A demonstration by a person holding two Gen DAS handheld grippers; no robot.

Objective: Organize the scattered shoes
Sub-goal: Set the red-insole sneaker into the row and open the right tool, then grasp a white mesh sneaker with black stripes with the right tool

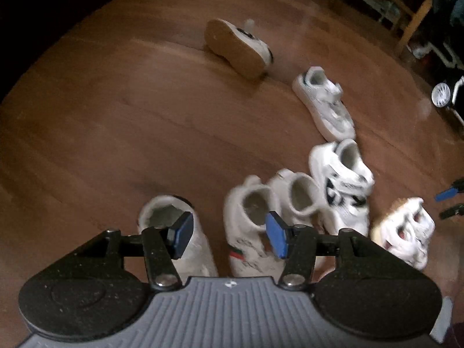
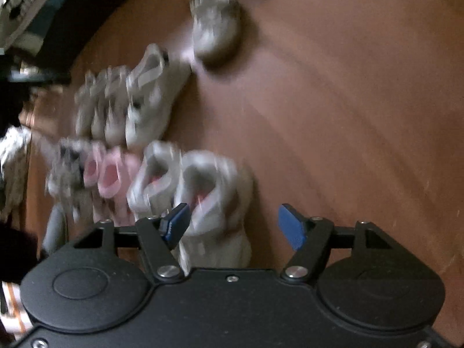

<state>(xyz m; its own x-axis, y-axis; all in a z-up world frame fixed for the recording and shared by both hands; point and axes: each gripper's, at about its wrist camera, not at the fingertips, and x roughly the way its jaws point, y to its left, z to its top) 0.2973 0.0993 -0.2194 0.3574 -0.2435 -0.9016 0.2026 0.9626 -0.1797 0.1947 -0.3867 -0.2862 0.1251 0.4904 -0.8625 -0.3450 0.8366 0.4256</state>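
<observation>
Shoes fill the left wrist view, white and scattered over a brown wood floor (image 1: 116, 110). The left gripper (image 1: 229, 233) hangs over them with its blue pads apart and nothing between them; the log-free look of it is simply a wide gap, and the jaws are not pressing on any shoe. Just beyond the left pad stands a high-top (image 1: 171, 232), beside it a striped shoe (image 1: 249, 232), then two more sneakers touching each other. A strap sneaker (image 1: 324, 104) lies apart further off, and a tipped shoe (image 1: 237, 46) shows its tan sole. Another shoe on its side (image 1: 406, 232) lies at the right edge. The right wrist view is blurred. The right gripper (image 2: 235, 226) also stands apart, empty, above a white sneaker (image 2: 214, 191). Left of it sit pink shoes (image 2: 108, 177) and a row of pale shoes; a lone sneaker (image 2: 214, 20) lies further off.
</observation>
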